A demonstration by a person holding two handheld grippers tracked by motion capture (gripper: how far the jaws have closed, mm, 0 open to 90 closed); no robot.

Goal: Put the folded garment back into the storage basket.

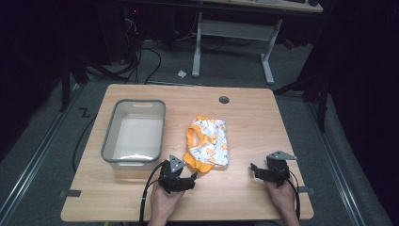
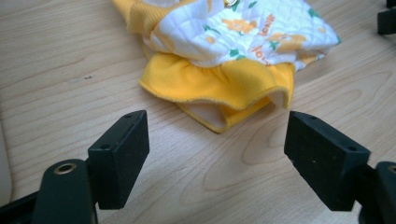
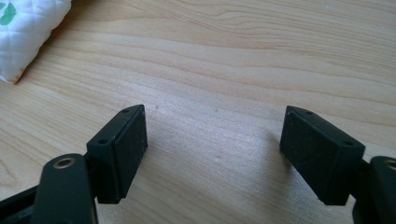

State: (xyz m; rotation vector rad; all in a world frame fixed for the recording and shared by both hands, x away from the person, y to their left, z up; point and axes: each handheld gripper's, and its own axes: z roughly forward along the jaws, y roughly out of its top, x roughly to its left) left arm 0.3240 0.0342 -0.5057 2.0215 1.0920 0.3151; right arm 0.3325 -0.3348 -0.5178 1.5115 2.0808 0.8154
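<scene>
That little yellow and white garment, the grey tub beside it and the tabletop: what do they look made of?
The garment looks like soft fabric: a quilted, printed white body and a gathered yellow knit frill, matte. The tub seems to be plastic, with a smooth grey rim and pale, slightly glossy walls. The tabletop shows light wood grain with a smooth sheen; whether it is solid wood or laminate cannot be told.

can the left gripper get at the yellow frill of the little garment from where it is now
Probably yes. The left gripper is open and pointed at the garment, whose yellow frill lies just ahead on bare table; nothing sits between them.
</scene>
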